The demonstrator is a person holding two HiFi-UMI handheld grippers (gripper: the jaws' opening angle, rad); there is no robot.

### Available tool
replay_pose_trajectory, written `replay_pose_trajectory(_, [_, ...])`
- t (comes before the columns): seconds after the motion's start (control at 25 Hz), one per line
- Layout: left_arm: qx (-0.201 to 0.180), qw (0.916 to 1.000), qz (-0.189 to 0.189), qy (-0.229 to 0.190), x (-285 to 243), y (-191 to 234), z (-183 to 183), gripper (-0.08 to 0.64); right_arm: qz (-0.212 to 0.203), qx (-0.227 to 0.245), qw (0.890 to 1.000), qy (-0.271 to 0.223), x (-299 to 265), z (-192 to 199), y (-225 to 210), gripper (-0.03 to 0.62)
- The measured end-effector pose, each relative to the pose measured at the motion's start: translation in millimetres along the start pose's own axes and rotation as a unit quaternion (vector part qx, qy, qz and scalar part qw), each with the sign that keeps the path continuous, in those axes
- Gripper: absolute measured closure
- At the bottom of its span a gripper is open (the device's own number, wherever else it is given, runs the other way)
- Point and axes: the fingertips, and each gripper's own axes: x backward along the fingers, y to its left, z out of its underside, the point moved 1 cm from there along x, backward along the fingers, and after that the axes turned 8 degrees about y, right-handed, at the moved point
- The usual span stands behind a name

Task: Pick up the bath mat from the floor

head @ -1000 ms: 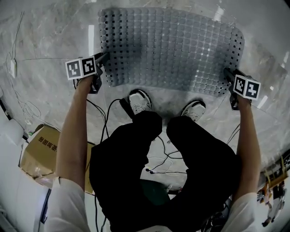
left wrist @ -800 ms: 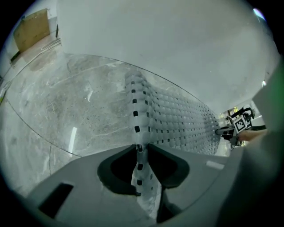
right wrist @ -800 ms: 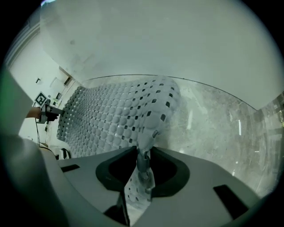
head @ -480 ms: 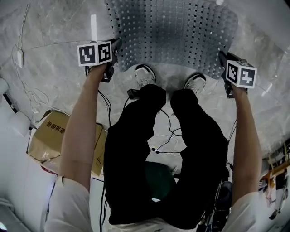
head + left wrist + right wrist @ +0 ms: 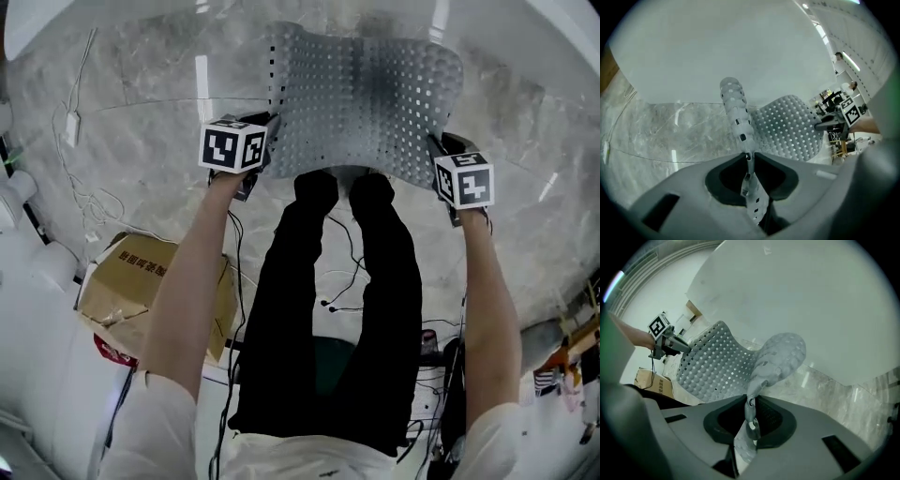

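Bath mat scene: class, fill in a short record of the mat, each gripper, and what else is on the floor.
mat: grey perforated bath mat, held up by its two near corners, sagging between them
left: left gripper shut on the mat's edge; jaws have just been closing
right: right gripper shut on the mat's edge; jaws have just been closing
floor: grey marble floor
nearby: cardboard box beside the person's legs

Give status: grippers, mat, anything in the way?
Left gripper and right gripper just closed, each shut on an edge of the grey perforated rubber bath mat. Mat raised, sagging between them. Brown cardboard box sits apart from it.
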Motion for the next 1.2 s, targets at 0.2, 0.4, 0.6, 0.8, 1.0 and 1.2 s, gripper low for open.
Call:
replay_pose_trajectory(0.2, [-0.030, 0.9993, -0.016, -0.017, 79, -60, 3, 0.496, 0.007, -0.037, 0.999, -0.025, 88, 18, 17, 0.541])
replay_pose_trajectory(0.4, [-0.043, 0.9974, -0.029, -0.051, 159, -114, 4, 0.495, 0.012, -0.032, 0.998, -0.059, 171, 23, 49, 0.541])
replay_pose_trajectory(0.6, [-0.016, 0.9968, -0.038, -0.068, 212, -143, 22, 0.495, 0.007, -0.043, 0.996, -0.082, 227, 39, 75, 0.543])
replay_pose_trajectory(0.8, [-0.009, 0.9962, -0.048, -0.073, 245, -165, 40, 0.495, 0.009, -0.009, 0.996, -0.089, 259, 55, 89, 0.543])
replay_pose_trajectory(1.0, [0.000, 0.9960, -0.053, -0.072, 265, -181, 54, 0.495, 0.012, -0.006, 0.996, -0.092, 279, 69, 90, 0.543])
replay_pose_trajectory(1.2, [0.007, 0.9945, -0.057, -0.087, 283, -196, 60, 0.495, 0.021, 0.000, 0.995, -0.095, 296, 81, 86, 0.543])
